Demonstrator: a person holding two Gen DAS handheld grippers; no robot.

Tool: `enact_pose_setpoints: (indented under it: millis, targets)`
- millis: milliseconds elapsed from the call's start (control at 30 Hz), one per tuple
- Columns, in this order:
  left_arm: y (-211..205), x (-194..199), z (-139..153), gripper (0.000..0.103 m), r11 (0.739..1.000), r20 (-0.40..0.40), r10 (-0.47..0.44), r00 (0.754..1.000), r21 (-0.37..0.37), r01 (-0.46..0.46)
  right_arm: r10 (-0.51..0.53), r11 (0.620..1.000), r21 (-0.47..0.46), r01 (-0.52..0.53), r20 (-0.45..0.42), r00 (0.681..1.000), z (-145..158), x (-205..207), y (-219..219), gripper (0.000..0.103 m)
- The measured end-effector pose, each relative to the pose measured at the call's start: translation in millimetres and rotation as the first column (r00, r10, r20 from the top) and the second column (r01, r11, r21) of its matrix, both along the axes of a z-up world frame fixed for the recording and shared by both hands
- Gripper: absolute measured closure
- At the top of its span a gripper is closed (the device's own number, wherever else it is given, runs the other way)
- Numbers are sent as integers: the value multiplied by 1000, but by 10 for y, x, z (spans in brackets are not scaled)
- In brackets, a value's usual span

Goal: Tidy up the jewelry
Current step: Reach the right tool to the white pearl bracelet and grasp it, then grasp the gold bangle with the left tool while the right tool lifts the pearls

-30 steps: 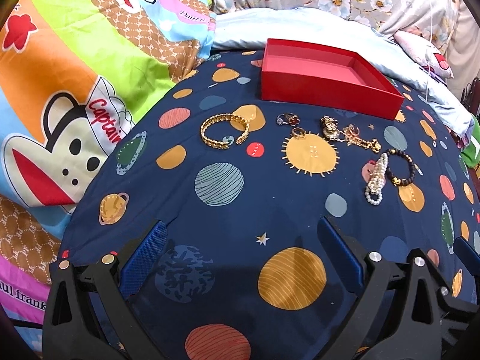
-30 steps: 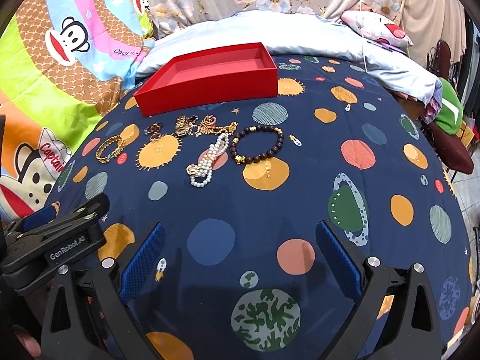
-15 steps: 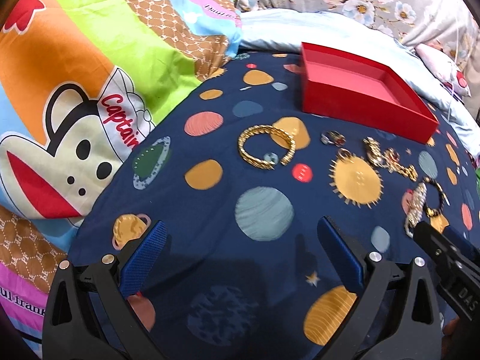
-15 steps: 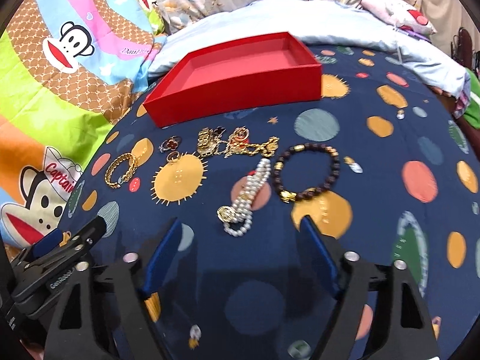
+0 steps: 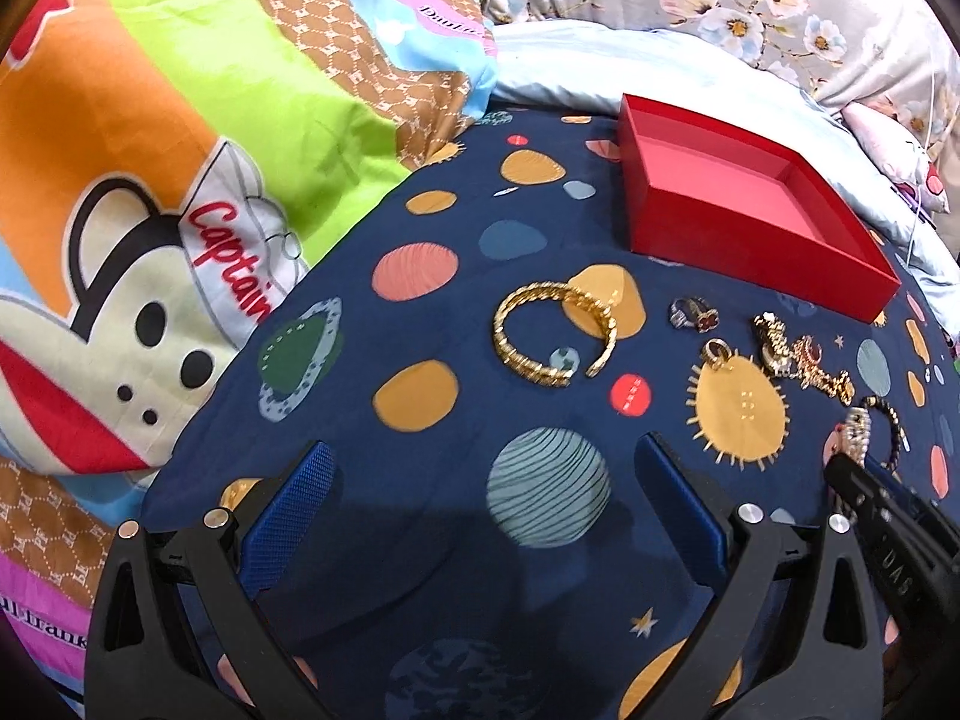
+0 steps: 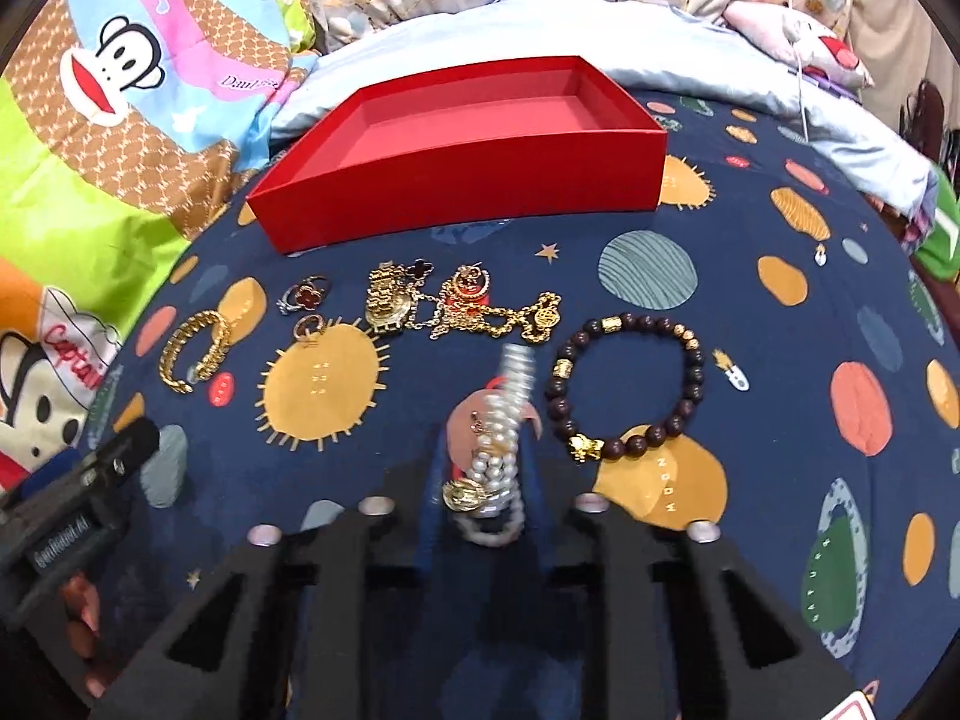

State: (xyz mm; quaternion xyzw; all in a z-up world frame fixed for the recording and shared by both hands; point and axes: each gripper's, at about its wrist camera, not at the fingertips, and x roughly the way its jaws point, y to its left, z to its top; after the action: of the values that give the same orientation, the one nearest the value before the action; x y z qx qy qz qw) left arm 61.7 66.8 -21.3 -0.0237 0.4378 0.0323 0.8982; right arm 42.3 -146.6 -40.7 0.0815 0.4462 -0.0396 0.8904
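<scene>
The right hand-held gripper (image 6: 487,480) had just closed on the pearl bracelet (image 6: 498,438); the left hand-held gripper (image 5: 480,504) gaped wide above open bedspread (image 5: 456,276), nearer than the red tray (image 6: 456,180).

Each camera sits just behind its own tool and looks forward and steeply down along the two fingers onto the bed (image 5: 420,276).

The left wrist view looks from the near left side, with the left tool (image 5: 480,504) filling the bottom edge. It faces the gold bangle (image 5: 555,333) at mid distance and the red box (image 5: 738,210) at far right.

The right wrist view sits closer in and more centred, with the right tool (image 6: 486,480) low over the pearl bracelet (image 6: 498,438).

Both views share the red box (image 6: 462,156), the gold bangle (image 6: 195,351), the rings and the chains. Each view also catches the other tool at its edge.
</scene>
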Motion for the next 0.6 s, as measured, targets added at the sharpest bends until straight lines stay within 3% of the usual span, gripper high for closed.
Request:
enact_pose_setpoints:
  millis: [333, 433, 467, 600]
  targets:
    - [-109, 413, -121, 7, 999, -4, -9, 1000, -32, 9, 4, 1000, 31, -5, 14, 1000, 43, -206, -94, 86]
    - [-84, 539, -200, 23, 997, -28, -10, 1000, -71, 8, 2, 999, 39, -3, 25, 1000, 89, -264, -134, 86]
    - [-83, 565, -207, 23, 998, -22, -3, 1000, -69, 2, 2, 999, 41, -4, 28, 1000, 105, -277, -147, 86]
    - [-132, 597, -192, 46, 998, -15, -26, 1000, -62, 25, 5, 998, 55, -7, 29, 1000, 126, -307, -171, 86]
